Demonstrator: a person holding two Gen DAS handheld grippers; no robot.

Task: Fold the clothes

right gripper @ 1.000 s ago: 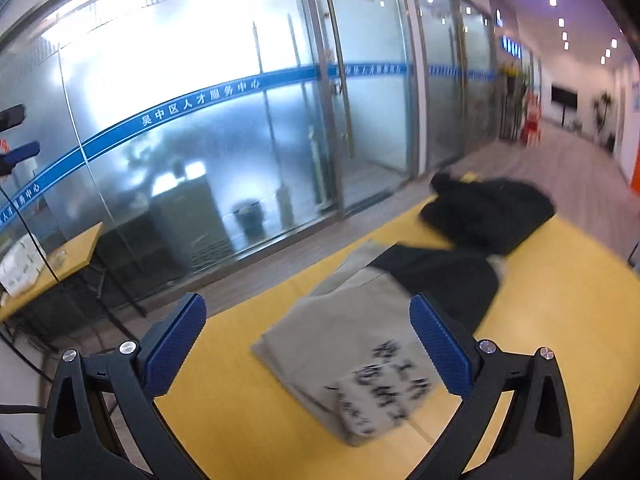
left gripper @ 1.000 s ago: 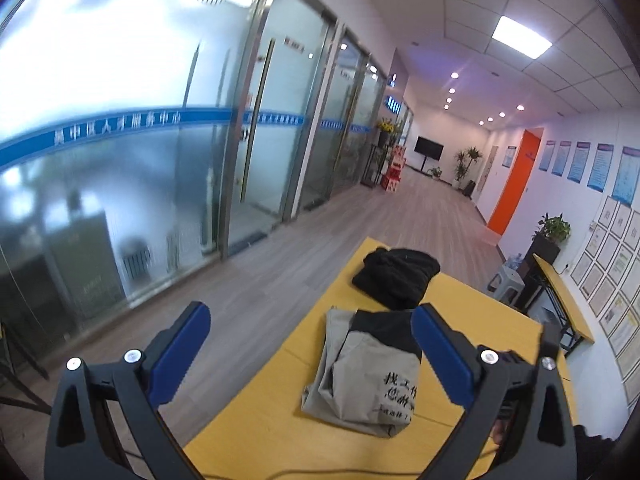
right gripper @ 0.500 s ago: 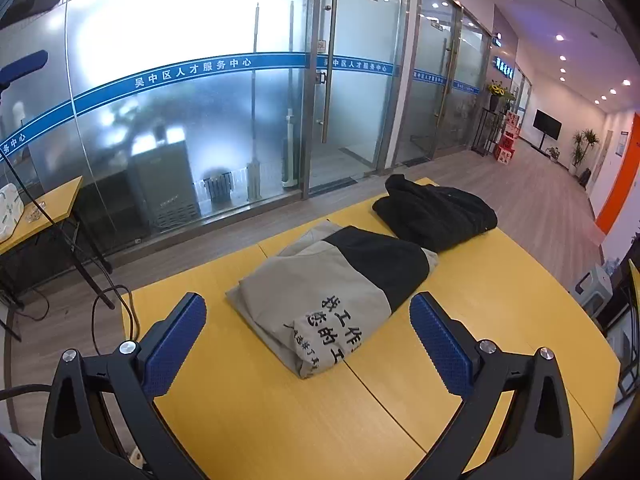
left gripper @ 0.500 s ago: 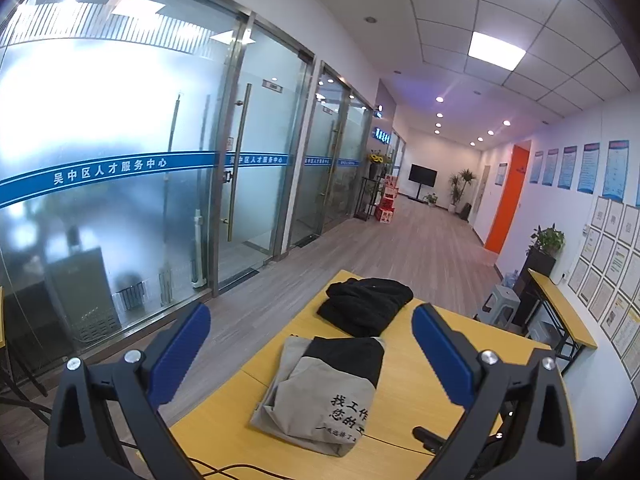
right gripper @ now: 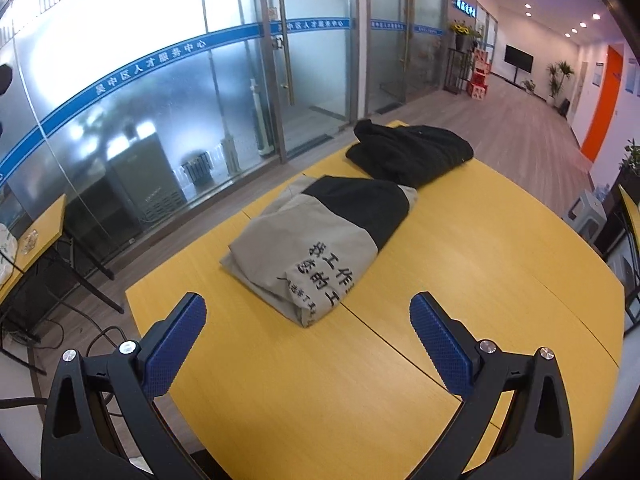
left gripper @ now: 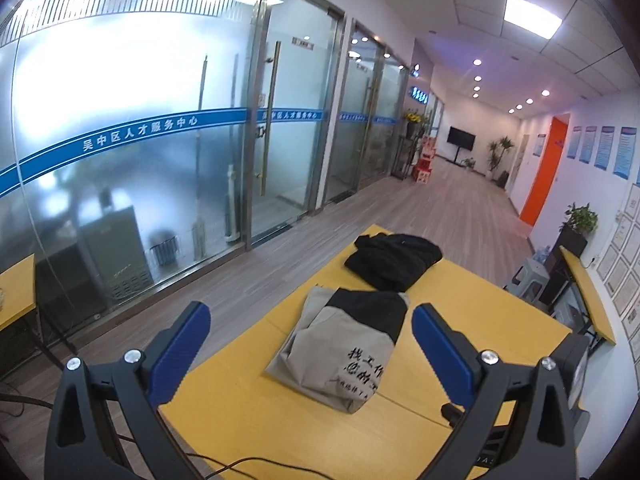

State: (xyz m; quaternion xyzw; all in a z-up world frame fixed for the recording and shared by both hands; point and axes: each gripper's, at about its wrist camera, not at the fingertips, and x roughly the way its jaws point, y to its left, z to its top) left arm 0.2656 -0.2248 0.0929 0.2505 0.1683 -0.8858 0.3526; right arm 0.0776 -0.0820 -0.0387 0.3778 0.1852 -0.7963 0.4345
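A folded grey and black garment [left gripper: 344, 344] [right gripper: 316, 240] with printed black characters lies on the yellow table [left gripper: 256, 412] [right gripper: 480, 280]. Behind it, at the far end of the table, rests a crumpled black garment [left gripper: 394, 260] [right gripper: 412, 152]. My left gripper [left gripper: 308, 344] is open, held off the near side of the table with nothing between its blue pads. My right gripper [right gripper: 308, 332] is open too, hovering above the near part of the tabletop, a short way in front of the grey garment.
Frosted glass walls and doors [left gripper: 160, 152] run along the left. A cable [left gripper: 224, 468] lies at the near table edge. Another yellow desk [right gripper: 36, 236] stands at the left, and a side desk [left gripper: 588, 292] and stool [left gripper: 528, 276] at the right.
Both grippers have pulled back and up from the grey garment, which now lies further off, folded on the table. Both stay open.
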